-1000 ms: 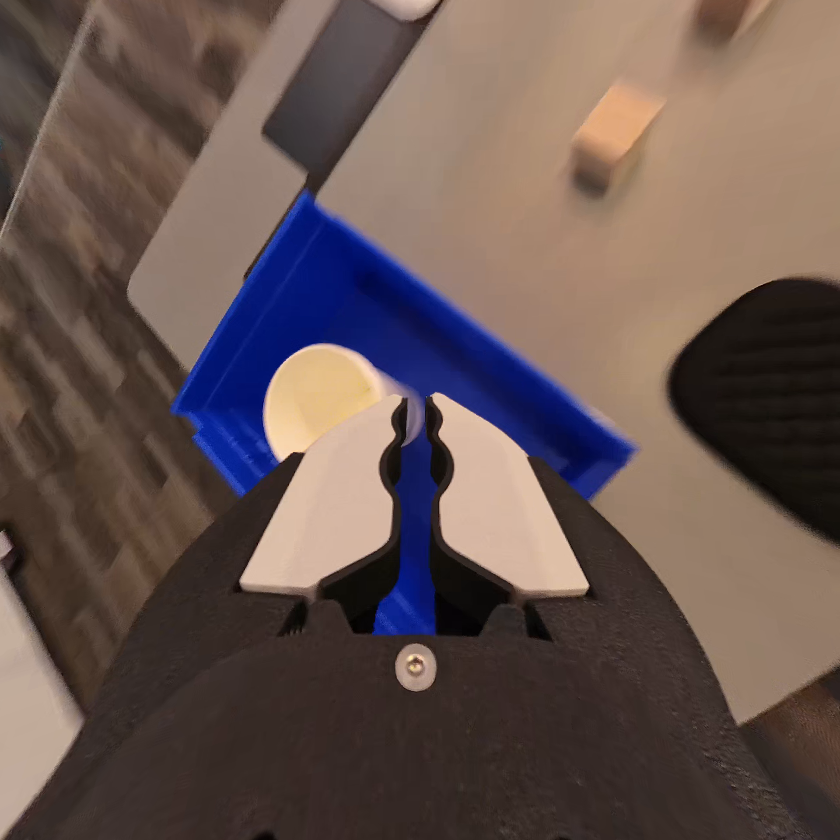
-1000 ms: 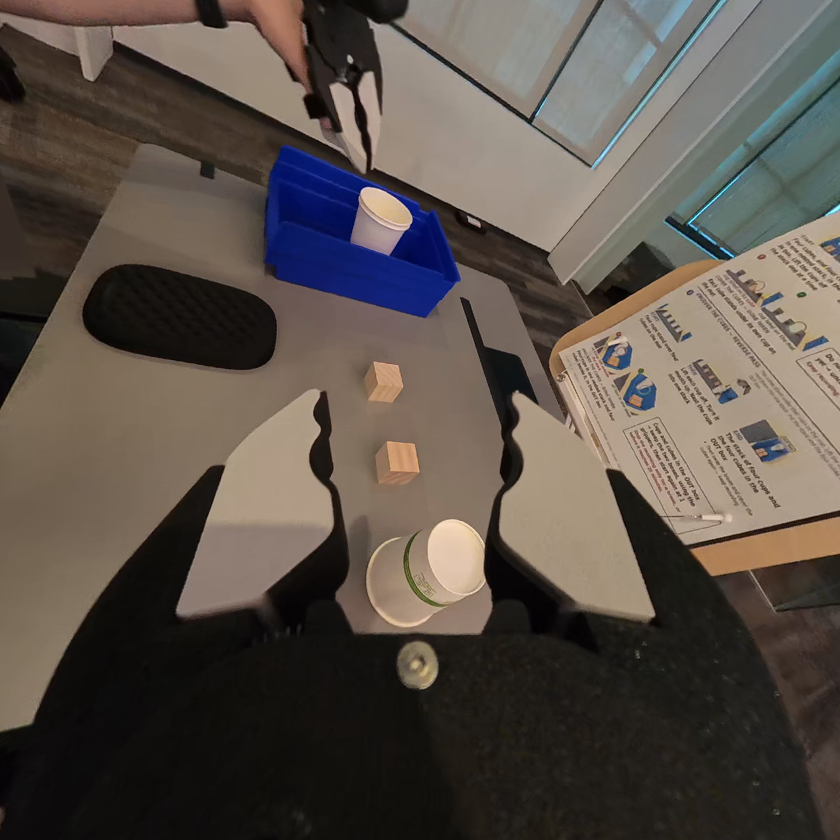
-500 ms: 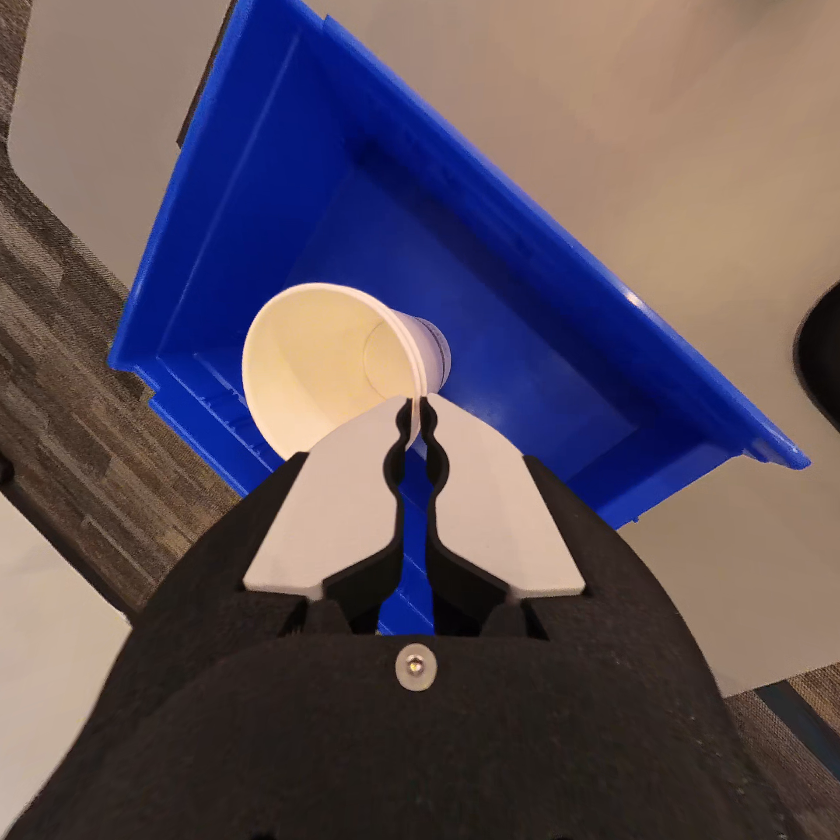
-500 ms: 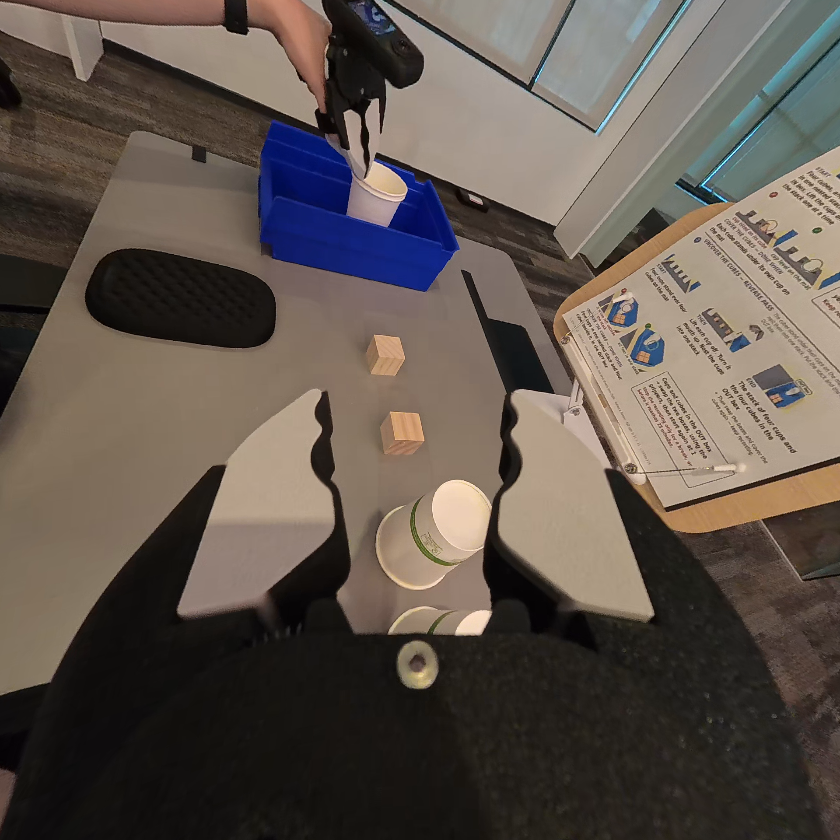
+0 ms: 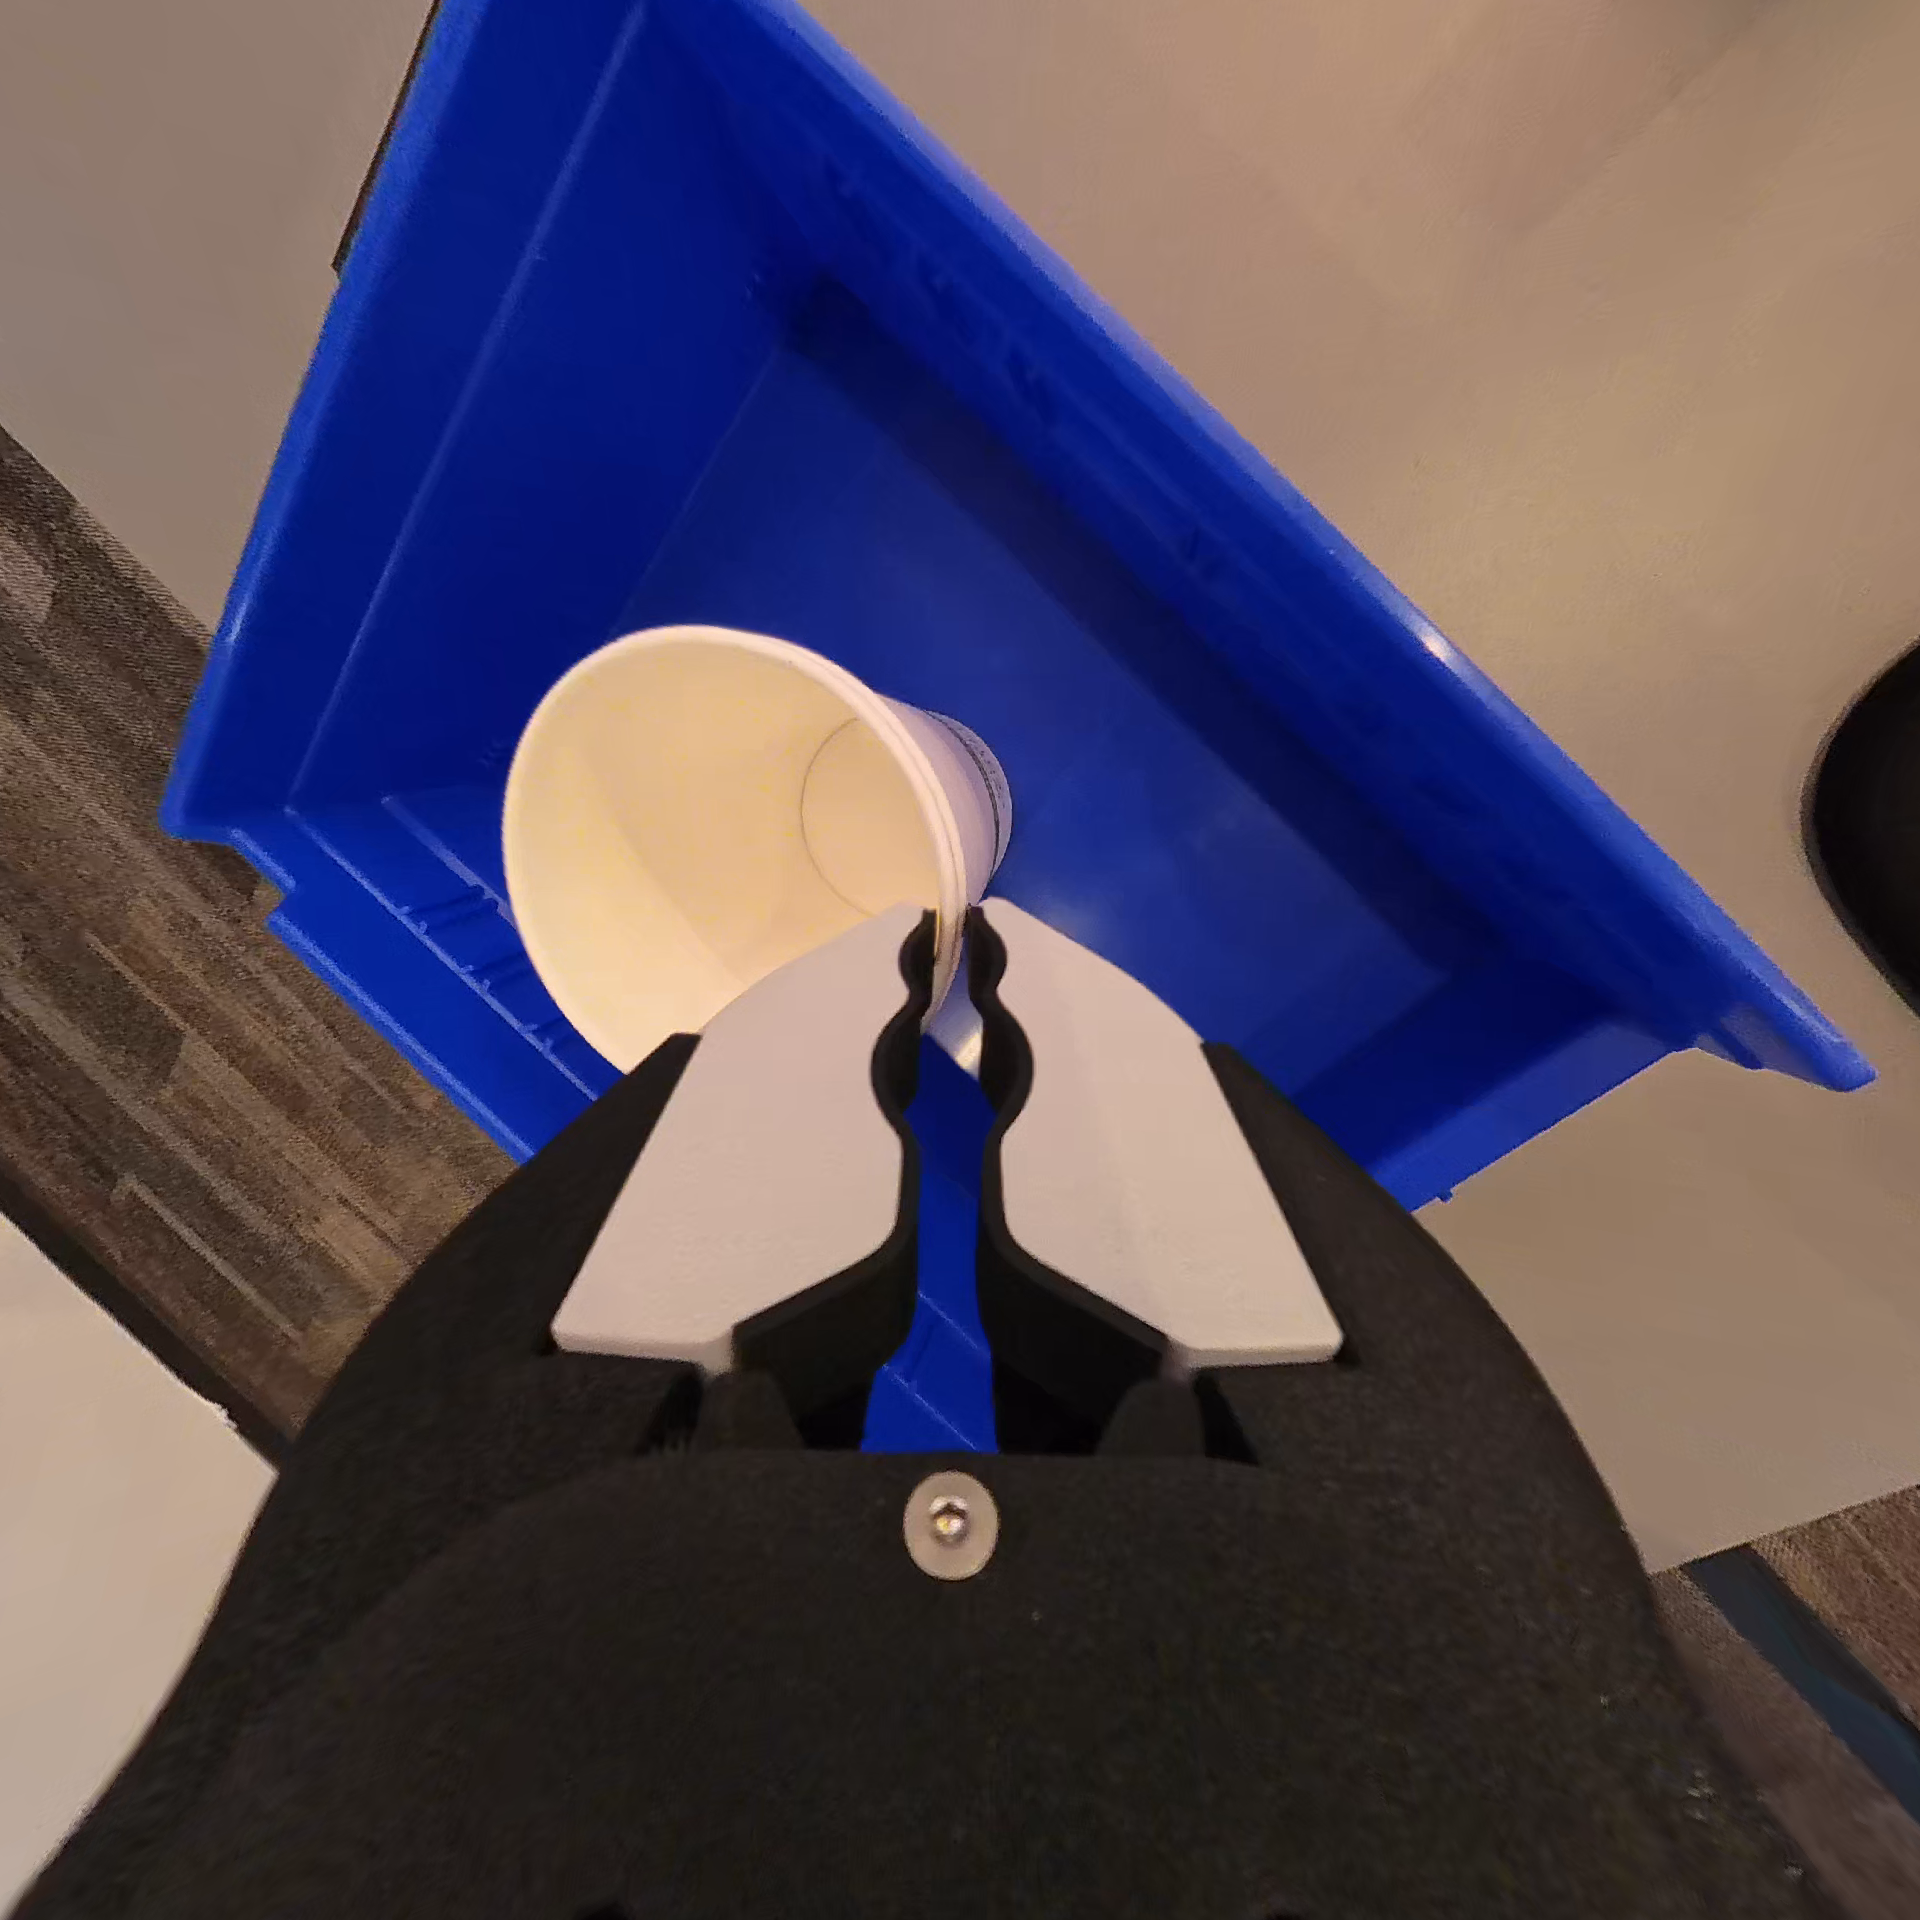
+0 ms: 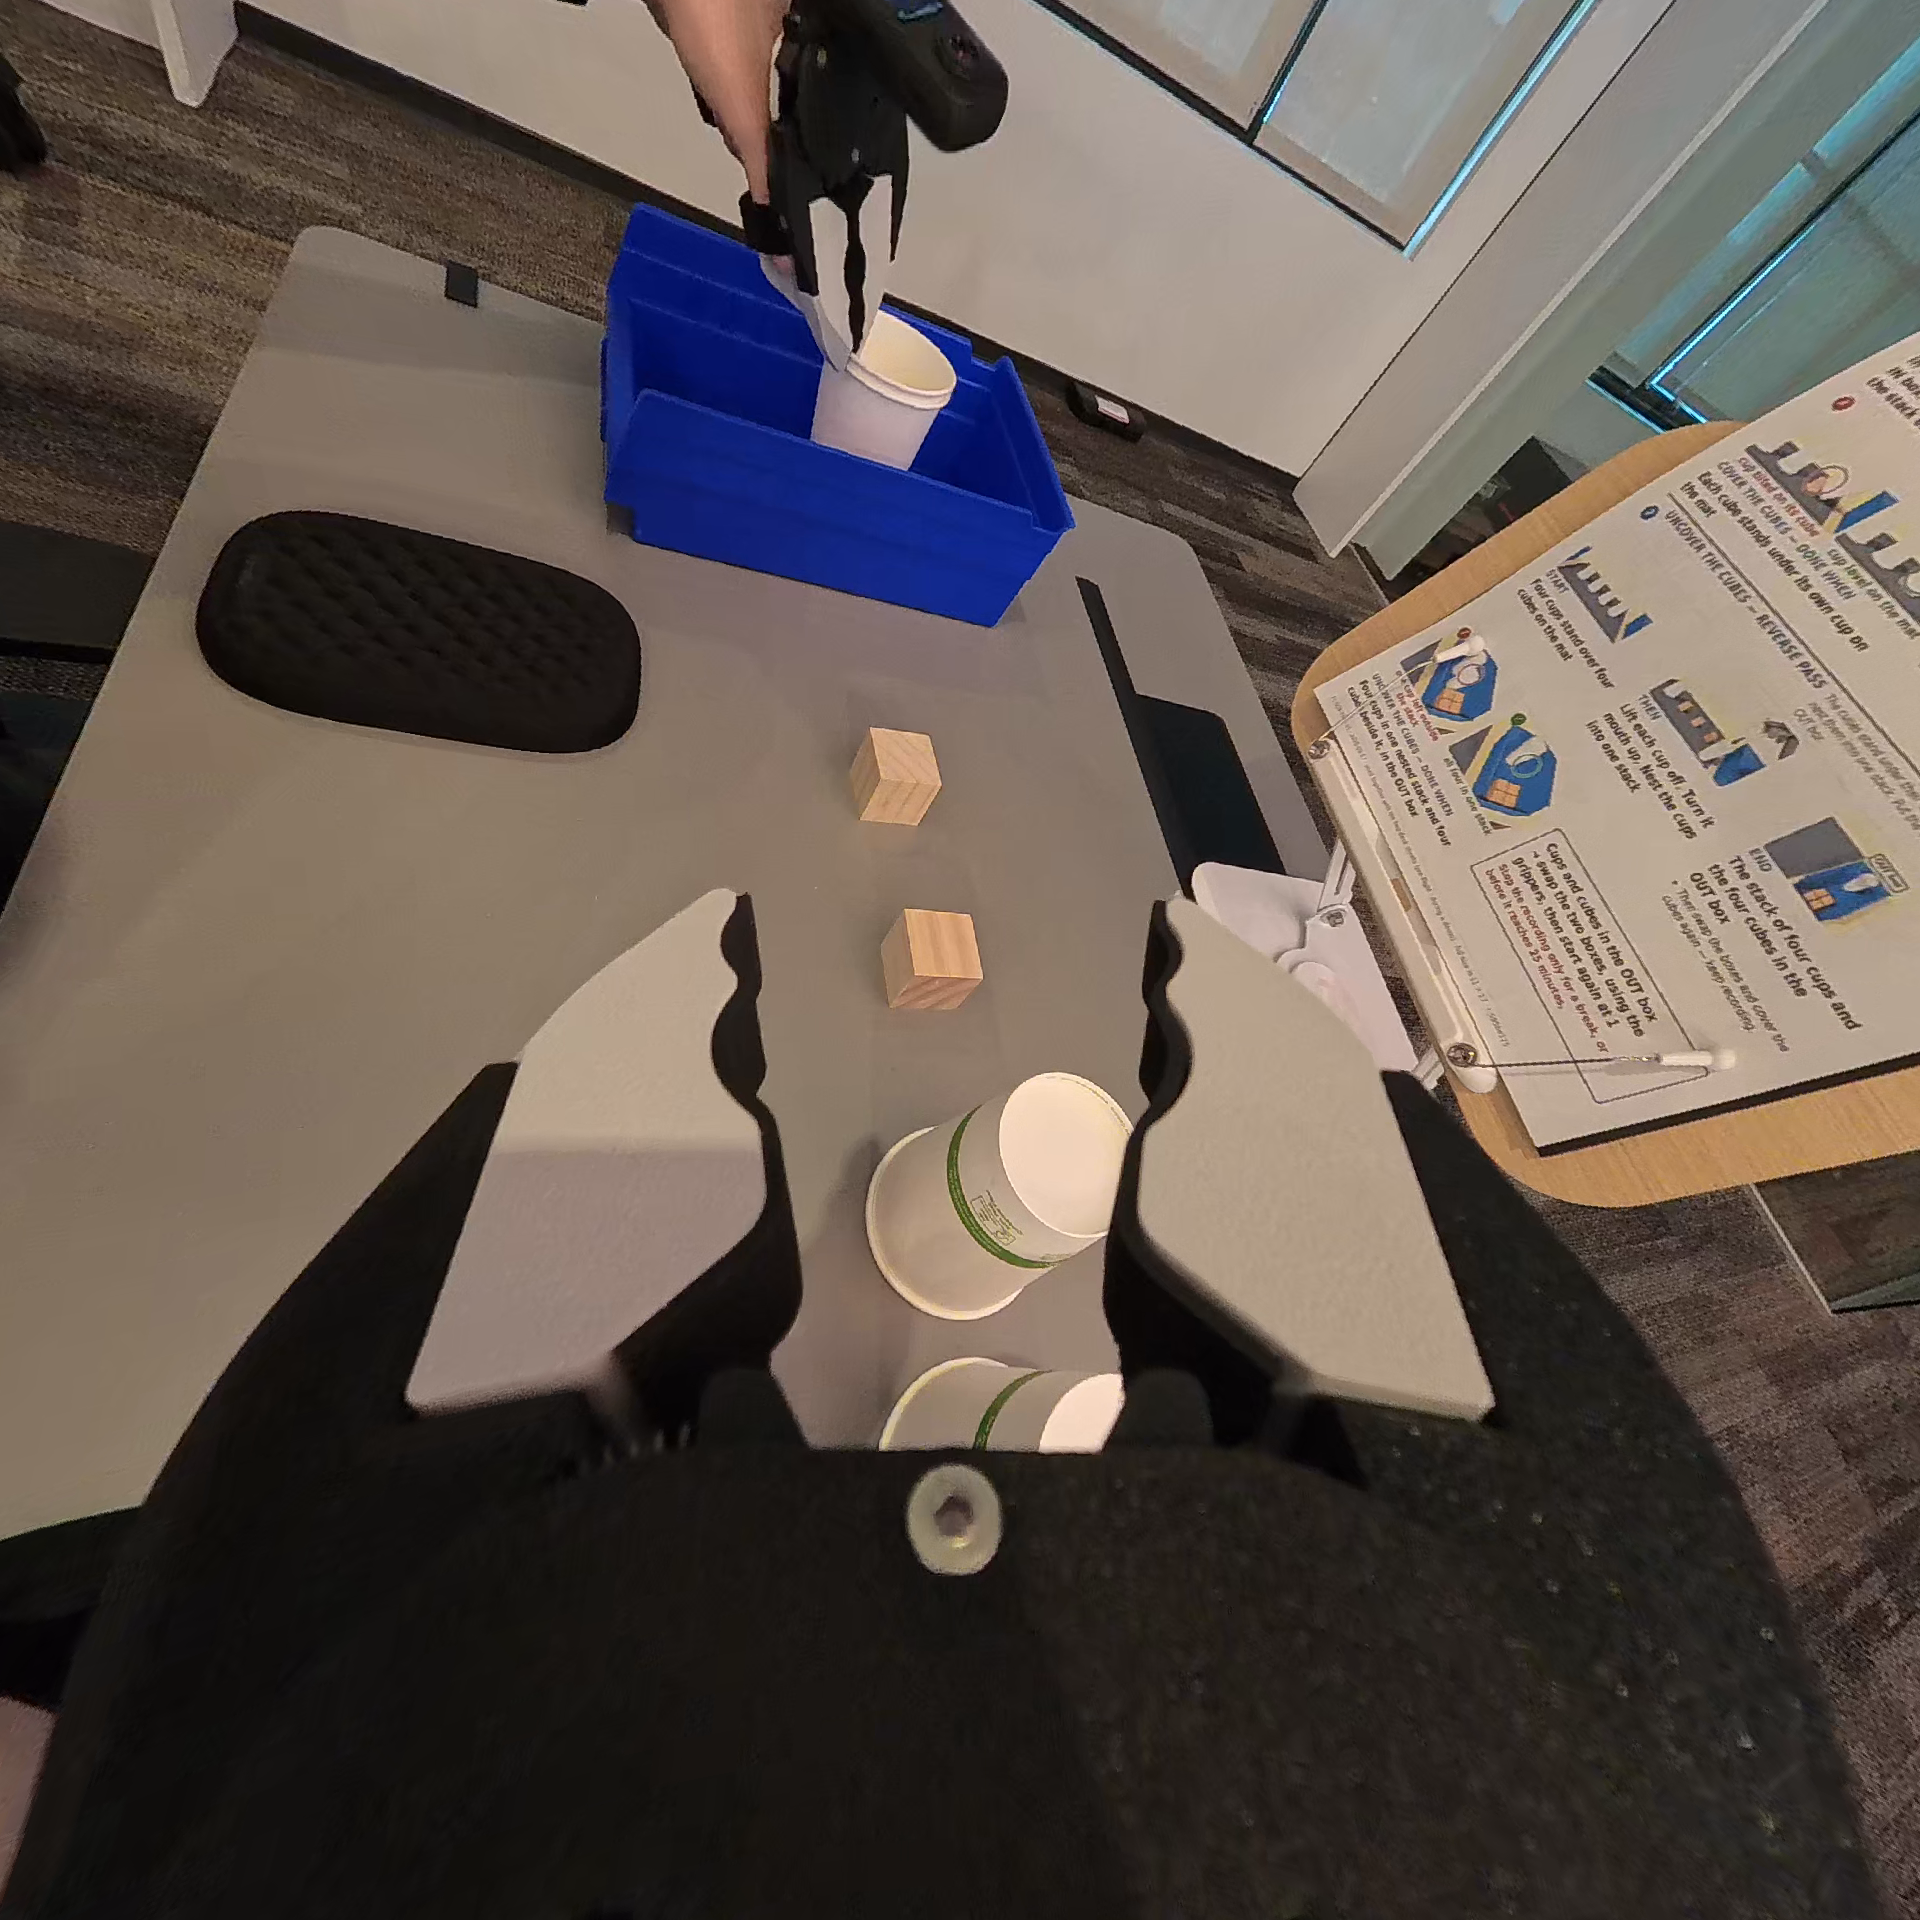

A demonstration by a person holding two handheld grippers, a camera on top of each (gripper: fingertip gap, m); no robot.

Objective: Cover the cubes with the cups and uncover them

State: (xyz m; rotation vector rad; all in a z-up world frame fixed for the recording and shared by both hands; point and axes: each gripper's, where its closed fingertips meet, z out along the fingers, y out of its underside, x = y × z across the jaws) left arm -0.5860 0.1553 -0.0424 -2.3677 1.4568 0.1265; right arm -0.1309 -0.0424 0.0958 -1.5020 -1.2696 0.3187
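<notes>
Cups (image 5: 748, 831): nested stack upright in blue bin (image 5: 1195, 582) at the table's far end, rim pinched by left gripper (image 5: 948, 925), jaws nearly closed on the wall. Right gripper (image 6: 951, 961) wide open, holding nothing, above two inverted cups (image 6: 997, 1184) near the front. Two wooden cubes (image 6: 896, 775) bare between. Risk: thin rim pinch may slip or crumple; nested cups may separate on lifting.

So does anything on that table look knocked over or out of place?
Nothing stands out. Two upside-down cups sit in line with two bare wooden cubes. The left gripper pinches the rim of stacked cups in the blue bin.
</notes>
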